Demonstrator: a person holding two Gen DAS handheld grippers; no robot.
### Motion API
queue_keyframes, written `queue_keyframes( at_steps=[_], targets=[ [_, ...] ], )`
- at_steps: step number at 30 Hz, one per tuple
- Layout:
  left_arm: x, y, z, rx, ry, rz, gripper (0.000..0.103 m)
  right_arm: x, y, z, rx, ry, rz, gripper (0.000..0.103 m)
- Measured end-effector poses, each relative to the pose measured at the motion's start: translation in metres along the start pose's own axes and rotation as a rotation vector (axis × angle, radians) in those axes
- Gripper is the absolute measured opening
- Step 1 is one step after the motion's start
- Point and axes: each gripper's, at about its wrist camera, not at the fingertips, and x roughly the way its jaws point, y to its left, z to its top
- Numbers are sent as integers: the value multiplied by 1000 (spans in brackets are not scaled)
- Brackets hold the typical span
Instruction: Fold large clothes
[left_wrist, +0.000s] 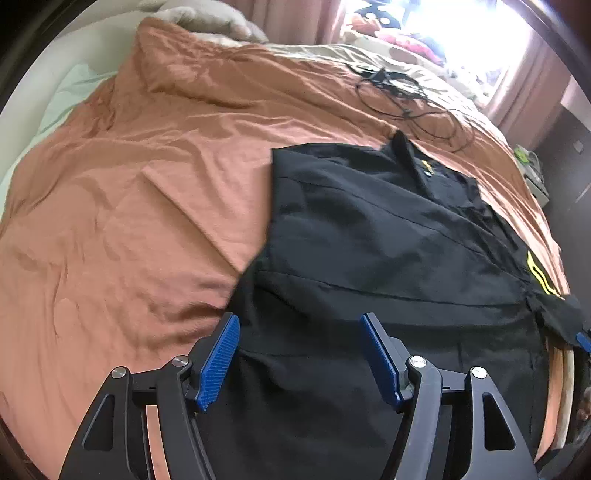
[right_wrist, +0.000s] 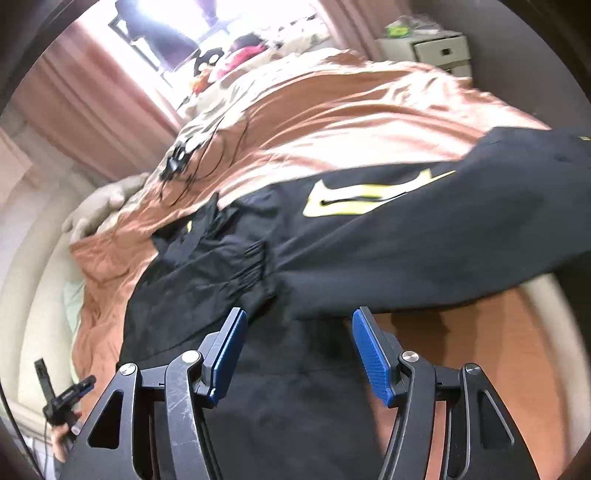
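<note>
1. Black jacket (left_wrist: 388, 240), with yellow markings (right_wrist: 354, 199) on one sleeve, lies spread on the rust-orange bedspread (left_wrist: 129, 203) toward the near right part of your bed.
2. Your bedspread is creased and covers most of the mattress; a pale green sheet (left_wrist: 70, 88) shows at its far left edge and a beige pillow (left_wrist: 207, 18) sits at the head.
3. A tangle of black cable (left_wrist: 402, 96) rests on the cover beyond the jacket's collar, apart from it.
4. Behind the bed you have pink curtains (right_wrist: 88, 99) around a bright window, soft toys (right_wrist: 229, 59) piled below it, and a small cream drawer unit (right_wrist: 439, 51) at the bed's far corner.
5. Your left gripper (left_wrist: 299, 354) hangs above the jacket's near hem with its blue pads (left_wrist: 219, 362) well apart; nothing is between them and they do not touch the cloth.
6. Your right gripper (right_wrist: 299, 354) likewise stands spread and empty, above the jacket's lower body, with the marked sleeve lying across just beyond its tips.
7. In the right wrist view, at the lower left edge, a hand (right_wrist: 62, 435) grips a black handle.
</note>
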Motion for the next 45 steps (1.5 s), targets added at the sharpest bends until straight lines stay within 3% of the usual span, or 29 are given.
queue_keyframes(
  at_steps=[10,15,20,27,39,41,43,45],
  targets=[
    [-25,-56,-22,19,-24,-87,69,-91,-87,12,77,-112,-79,60],
    [-30,-87,-33,40,-34,-123,84,-122,-135,13,129,-149,-119,60],
    [-32,-114,-35,43,-44,-144,85,-142,-179,15,199,-189,-135,60],
    [-23,-140,-36,69,-33,-151,85,-139,-237,20,326,-218,-141,60],
    [-15,-141,-37,81,-38,-141,85,-97,-285,34,453,-210,-155,60],
    [-12,-141,-37,84,-36,-139,85,-94,-289,37,470,-224,-159,54],
    [-9,-140,-37,81,-31,-133,85,-93,-294,39,495,-230,-157,13],
    [-8,-137,-37,72,-31,-135,85,-99,-290,46,487,-247,-144,8]
  ],
)
